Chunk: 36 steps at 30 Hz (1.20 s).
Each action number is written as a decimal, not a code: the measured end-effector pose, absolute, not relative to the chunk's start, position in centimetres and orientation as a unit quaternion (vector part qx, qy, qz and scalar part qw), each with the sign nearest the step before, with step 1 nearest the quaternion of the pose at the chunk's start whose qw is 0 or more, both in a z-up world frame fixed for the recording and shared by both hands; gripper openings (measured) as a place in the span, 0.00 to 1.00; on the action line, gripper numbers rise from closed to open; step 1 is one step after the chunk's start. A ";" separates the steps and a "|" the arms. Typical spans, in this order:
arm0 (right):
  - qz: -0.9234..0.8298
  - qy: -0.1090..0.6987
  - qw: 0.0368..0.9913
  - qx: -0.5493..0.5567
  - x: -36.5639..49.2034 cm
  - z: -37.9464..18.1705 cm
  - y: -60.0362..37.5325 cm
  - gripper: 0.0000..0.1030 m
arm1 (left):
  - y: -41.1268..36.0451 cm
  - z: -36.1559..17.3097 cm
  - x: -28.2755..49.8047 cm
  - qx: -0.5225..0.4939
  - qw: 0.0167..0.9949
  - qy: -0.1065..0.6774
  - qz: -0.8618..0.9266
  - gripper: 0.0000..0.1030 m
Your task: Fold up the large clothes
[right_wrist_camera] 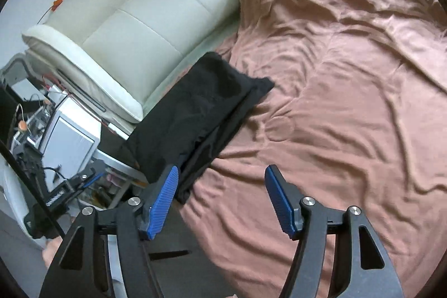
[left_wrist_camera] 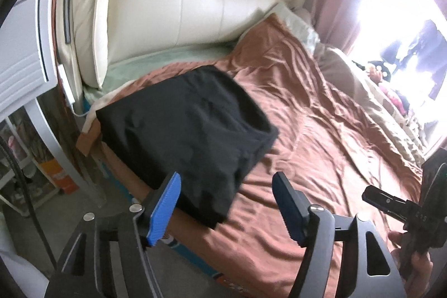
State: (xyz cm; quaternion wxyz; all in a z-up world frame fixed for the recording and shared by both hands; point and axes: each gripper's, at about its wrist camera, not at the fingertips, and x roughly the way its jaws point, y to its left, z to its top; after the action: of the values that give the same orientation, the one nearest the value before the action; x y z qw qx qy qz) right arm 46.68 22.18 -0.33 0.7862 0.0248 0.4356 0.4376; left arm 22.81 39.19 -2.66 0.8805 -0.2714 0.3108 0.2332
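Observation:
A black garment (left_wrist_camera: 190, 130) lies folded into a rough rectangle on the brown bedspread (left_wrist_camera: 321, 130), near the bed's left edge by the headboard. It also shows in the right wrist view (right_wrist_camera: 201, 113), with layered edges on its right side. My left gripper (left_wrist_camera: 226, 180) is open and empty, held just short of the garment's near end. My right gripper (right_wrist_camera: 222, 175) is open and empty, above the bedspread (right_wrist_camera: 335, 102) at the garment's near corner. The right gripper's body also shows at the right edge of the left wrist view (left_wrist_camera: 405, 203).
A cream padded headboard (left_wrist_camera: 181, 4) runs along the far side. A white bedside cabinet (right_wrist_camera: 69, 141) and cluttered shelves stand left of the bed. A beige quilt (left_wrist_camera: 363, 80) and pillows lie by the bright window at the far right.

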 end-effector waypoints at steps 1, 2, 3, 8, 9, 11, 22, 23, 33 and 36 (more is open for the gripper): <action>0.435 0.426 0.793 0.019 46.0 0.4 21.2 0.66 | 38.5 -2.2 22.5 -0.269 0.883 0.307 0.231 0.70; 0.435 0.419 0.797 0.015 45.3 1.2 20.2 0.66 | 37.7 -1.8 22.2 -0.265 0.886 0.303 0.230 0.73; 0.436 0.412 0.800 0.011 44.7 1.7 19.5 0.66 | 36.9 -1.4 21.9 -0.261 0.889 0.300 0.229 0.74; 0.422 0.378 0.824 -0.008 41.4 3.9 15.4 0.80 | 32.8 0.7 20.4 -0.231 0.905 0.279 0.223 0.93; 0.417 0.373 0.829 -0.011 40.6 4.3 14.4 0.80 | 32.1 1.1 20.1 -0.226 0.908 0.275 0.221 0.95; 0.401 0.360 0.842 -0.019 38.9 5.2 12.5 0.83 | 30.3 1.9 19.4 -0.213 0.916 0.263 0.215 0.99; 0.349 0.294 0.890 -0.004 29.6 8.3 2.7 1.00 | 22.3 4.5 16.3 -0.162 0.943 0.240 0.162 0.99; 0.346 0.291 0.892 -0.003 29.0 8.4 2.0 1.00 | 21.5 4.7 15.9 -0.157 0.946 0.238 0.156 0.99; 0.318 0.261 0.911 0.020 21.5 7.8 -4.2 1.00 | 16.0 5.0 12.1 -0.133 0.958 0.224 0.118 0.99; 0.308 0.246 0.919 0.026 19.1 7.6 -5.8 1.00 | 14.9 5.0 10.7 -0.129 0.961 0.218 0.108 0.99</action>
State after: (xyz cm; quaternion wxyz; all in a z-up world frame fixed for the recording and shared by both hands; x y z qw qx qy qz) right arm 19.11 -5.81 7.63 0.9187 0.0261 0.2463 0.3076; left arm 10.66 14.88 5.02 0.9613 -0.1294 0.2177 0.1083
